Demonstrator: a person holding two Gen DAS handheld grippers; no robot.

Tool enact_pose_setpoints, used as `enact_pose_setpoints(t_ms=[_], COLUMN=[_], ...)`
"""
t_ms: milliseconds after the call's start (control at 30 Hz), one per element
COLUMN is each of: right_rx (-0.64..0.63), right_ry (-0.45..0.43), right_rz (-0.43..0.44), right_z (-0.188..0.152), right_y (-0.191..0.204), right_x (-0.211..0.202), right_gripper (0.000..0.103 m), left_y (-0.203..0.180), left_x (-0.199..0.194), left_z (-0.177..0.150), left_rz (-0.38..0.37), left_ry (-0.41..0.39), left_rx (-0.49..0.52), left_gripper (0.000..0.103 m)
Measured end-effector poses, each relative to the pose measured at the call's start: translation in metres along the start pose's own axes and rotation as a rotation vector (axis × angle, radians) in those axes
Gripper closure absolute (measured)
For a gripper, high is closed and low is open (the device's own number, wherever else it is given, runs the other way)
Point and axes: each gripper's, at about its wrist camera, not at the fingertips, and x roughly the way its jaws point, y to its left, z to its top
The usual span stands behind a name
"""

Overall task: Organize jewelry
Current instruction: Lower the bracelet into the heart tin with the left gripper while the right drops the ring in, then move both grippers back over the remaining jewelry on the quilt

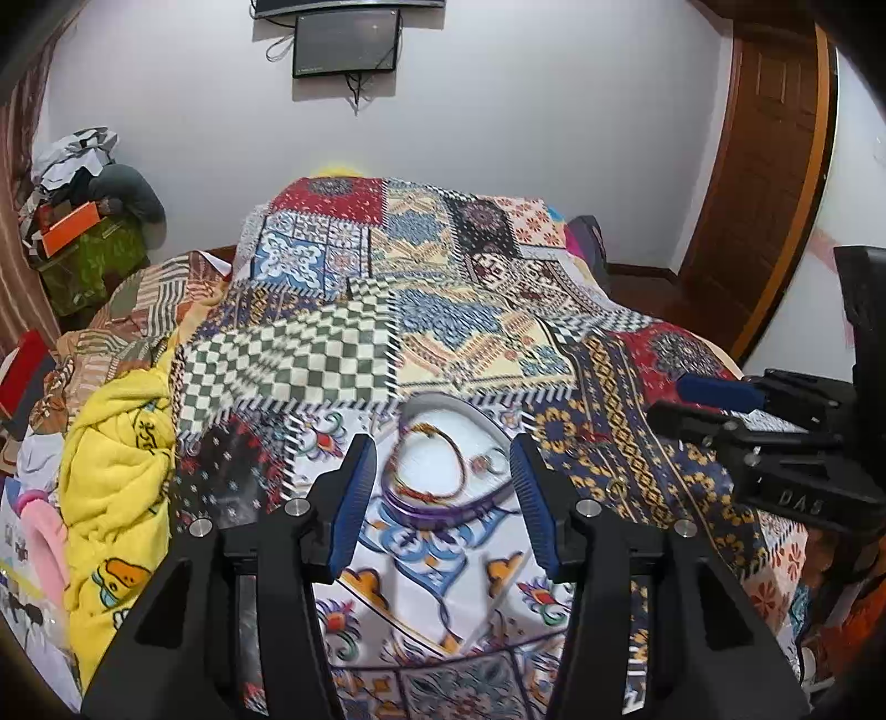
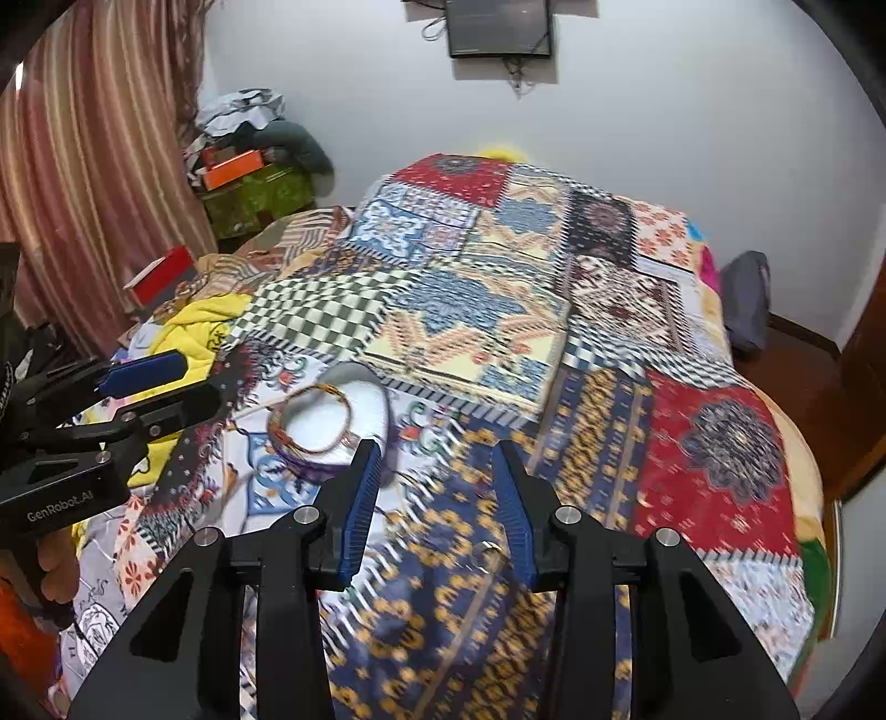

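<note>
Hovering low over the bed, the left gripper [image 1: 443,487] has its blue fingers spread wide apart with nothing between them, and right past the tips at 12 o'clock sits a shallow oval dish [image 1: 443,512] with a purple rim and white inside. There's a thin bracelet [image 1: 429,459] of gold and red thread looped in it, plus some smaller piece at its 3 o'clock edge that's too blurry to name. The right gripper [image 2: 437,493] is open too, fingers well apart and empty, hanging over the navy and gold patch of the patchwork bedspread [image 2: 609,354], with the same dish at about 10 o'clock from it. A small ring [image 2: 486,550] lies on the cloth just beside the inner face of its right finger, not touching as far as I can tell. Further out at 9 o'clock there's a crumpled yellow blanket [image 1: 119,487], and way back at 12 a dark screen [image 1: 346,44] hangs on the white wall.
</note>
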Motion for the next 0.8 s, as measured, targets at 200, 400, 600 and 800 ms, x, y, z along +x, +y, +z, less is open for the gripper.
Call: enact_pose_setpoints(t_ms=[200,400,600,800], right_rx=[0.030,0.054,0.068,0.065], right_ry=[0.021,0.062,0.136,0.189], right_rz=[-0.029,-0.028,0.003,0.036], right_z=[-0.019,-0.042,-0.066,-0.076], right_y=[-0.023,-0.041,-0.052,-0.054], right_x=[-0.011,-0.013,0.008,0.036], right_gripper=[0.065,0.065,0.065,0.065], left_y=[-0.021,-0.041,-0.052,-0.059], left_x=[0.010,0.031,0.055,0.078], left_z=[-0.014,-0.031,-0.046,-0.052], left_rz=[-0.028,-0.053,-0.089,-0.117], left_ry=[0.061,0.141,0.226,0.281], left_rx=[-0.002,0.009,-0.007,-0.020], left_gripper=[0.053,0.053,0.053,0.066])
